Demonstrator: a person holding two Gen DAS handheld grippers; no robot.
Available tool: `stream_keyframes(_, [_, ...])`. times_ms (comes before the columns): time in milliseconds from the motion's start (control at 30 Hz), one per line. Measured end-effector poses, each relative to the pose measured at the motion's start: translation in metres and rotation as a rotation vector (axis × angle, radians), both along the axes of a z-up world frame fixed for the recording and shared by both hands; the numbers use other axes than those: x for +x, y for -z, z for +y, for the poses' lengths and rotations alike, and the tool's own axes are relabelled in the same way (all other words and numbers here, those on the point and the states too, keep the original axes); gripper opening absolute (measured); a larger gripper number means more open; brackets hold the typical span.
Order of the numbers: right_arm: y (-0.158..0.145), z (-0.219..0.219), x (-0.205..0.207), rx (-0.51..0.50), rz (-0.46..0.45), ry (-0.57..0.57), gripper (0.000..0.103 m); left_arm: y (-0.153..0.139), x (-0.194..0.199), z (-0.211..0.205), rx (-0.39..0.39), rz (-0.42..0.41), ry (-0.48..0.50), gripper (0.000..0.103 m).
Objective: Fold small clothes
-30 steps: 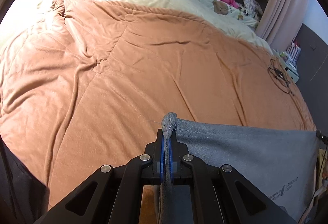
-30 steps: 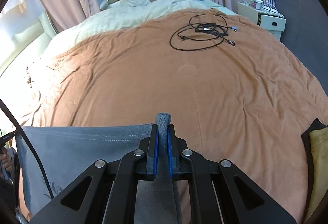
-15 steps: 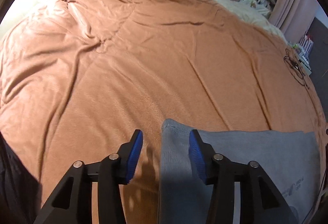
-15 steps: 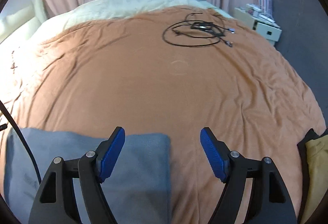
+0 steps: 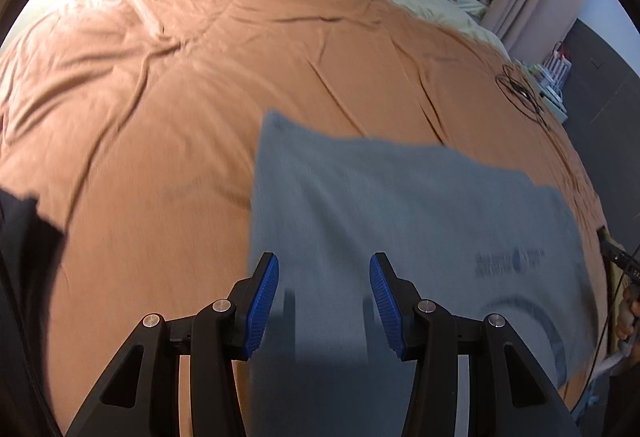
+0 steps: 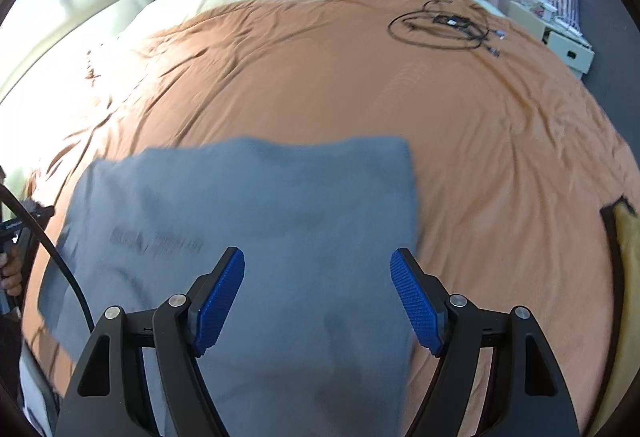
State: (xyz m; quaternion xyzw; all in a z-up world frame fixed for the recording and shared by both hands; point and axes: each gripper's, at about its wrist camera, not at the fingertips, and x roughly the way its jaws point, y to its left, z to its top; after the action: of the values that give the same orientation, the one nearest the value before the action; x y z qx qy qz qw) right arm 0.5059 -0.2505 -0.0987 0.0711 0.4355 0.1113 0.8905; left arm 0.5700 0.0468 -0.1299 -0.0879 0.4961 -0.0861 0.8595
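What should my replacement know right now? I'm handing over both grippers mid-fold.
Left gripper: open, holding nothing, above the grey fabric garment.
Right gripper: open, holding nothing, above the same garment.
Garment lies flat on the orange bedspread, printed side up.
Yellow and black cloth waits at the bed's right edge.
Done: garment laid out, apparently folded over.
Left: probably more folds, then the other cloth.

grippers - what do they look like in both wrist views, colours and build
Both the left gripper and the right gripper have matte black angular linkage arms with triangular cut-outs and silver round pivot bolts. Each finger carries a blue ribbed pad. A black cable runs beside the right one.
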Motion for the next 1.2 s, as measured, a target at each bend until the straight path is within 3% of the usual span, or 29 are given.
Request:
stream_keyframes(333, [0.014,0.0,-0.071,-0.019,0.012,-0.053,0.065,0.021,-0.085,-0.023,0.036,0.017,0.033,0.048])
stream_keyframes(533, [0.046,-0.014,-0.096,-0.104,0.069,0.002,0.045,0.045,-0.105,-0.017,0.094,0.071,0.006,0.032])
stream_keyframes(667, [0.051,-0.03,-0.118,-0.139,0.082,0.052,0.045,0.048,-0.117,-0.005,0.121,0.092,-0.024,0.019])
stream_keyframes(767, [0.058,-0.041,-0.134,-0.129,0.109,0.088,0.045,0.051,-0.129,0.003,0.117,0.1,-0.037,0.018])
stream_keyframes(1000, [0.028,-0.045,-0.168,-0.078,0.06,0.131,0.045,0.028,-0.161,0.022,0.074,0.055,-0.088,0.018])
stream_keyframes(1200, [0.001,-0.02,-0.196,-0.015,-0.018,0.092,0.045,0.018,-0.175,0.047,-0.042,0.034,-0.151,0.018])
